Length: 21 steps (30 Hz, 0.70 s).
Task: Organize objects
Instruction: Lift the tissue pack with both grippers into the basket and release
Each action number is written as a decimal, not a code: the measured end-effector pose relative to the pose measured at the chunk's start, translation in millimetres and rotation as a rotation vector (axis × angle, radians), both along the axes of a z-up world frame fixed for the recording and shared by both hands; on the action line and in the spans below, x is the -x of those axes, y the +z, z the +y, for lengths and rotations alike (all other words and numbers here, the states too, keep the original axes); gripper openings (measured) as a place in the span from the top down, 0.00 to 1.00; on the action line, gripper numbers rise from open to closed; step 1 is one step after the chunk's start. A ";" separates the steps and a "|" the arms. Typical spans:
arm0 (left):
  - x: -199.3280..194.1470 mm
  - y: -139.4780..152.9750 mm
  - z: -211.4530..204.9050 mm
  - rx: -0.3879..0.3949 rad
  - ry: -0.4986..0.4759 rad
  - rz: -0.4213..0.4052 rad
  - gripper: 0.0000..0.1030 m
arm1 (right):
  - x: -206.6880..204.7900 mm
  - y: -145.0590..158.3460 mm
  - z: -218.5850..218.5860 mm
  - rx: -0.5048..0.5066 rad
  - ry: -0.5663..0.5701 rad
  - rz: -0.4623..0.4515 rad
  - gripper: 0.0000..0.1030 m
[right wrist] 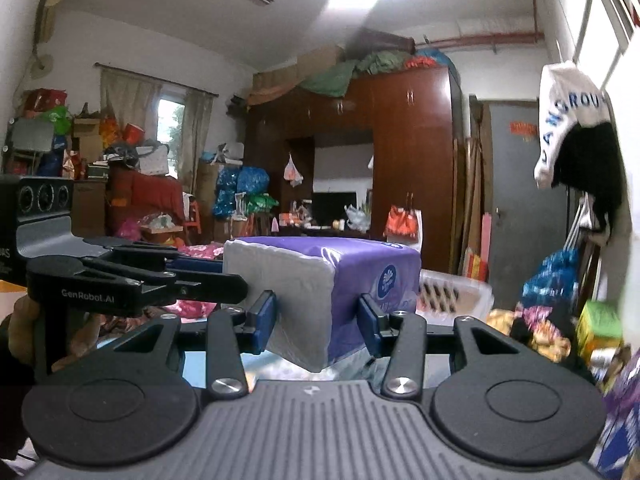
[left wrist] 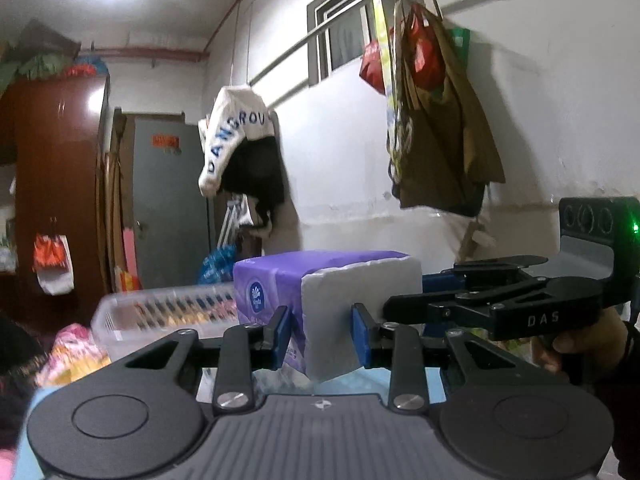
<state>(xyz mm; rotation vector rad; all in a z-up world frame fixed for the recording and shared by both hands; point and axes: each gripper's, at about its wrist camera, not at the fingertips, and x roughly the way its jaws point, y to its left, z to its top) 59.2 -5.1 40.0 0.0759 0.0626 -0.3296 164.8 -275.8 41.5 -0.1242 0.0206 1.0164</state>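
A purple and white tissue pack is held up in the air between both grippers. My left gripper is shut on one corner of it, blue pads on both sides. My right gripper comes in from the right in the left wrist view and grips the pack's far side. In the right wrist view the same tissue pack sits between my right gripper's blue pads, and my left gripper reaches in from the left onto the pack's white end.
A white slotted plastic basket lies just behind the pack; it also shows in the right wrist view. Clothes and bags hang on the white wall. A brown wardrobe, a grey door and piled clutter fill the room.
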 end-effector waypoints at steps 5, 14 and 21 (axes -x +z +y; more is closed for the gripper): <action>-20.1 33.6 2.5 -0.036 0.032 -0.028 0.65 | -25.6 26.0 19.5 0.009 -0.003 -0.026 0.54; -81.8 61.7 18.4 -0.053 0.091 -0.003 0.65 | -76.1 26.7 45.5 0.023 -0.008 0.021 0.55; -135.3 44.2 40.4 -0.042 0.129 0.093 0.65 | -105.8 4.0 79.4 0.103 -0.033 0.099 0.55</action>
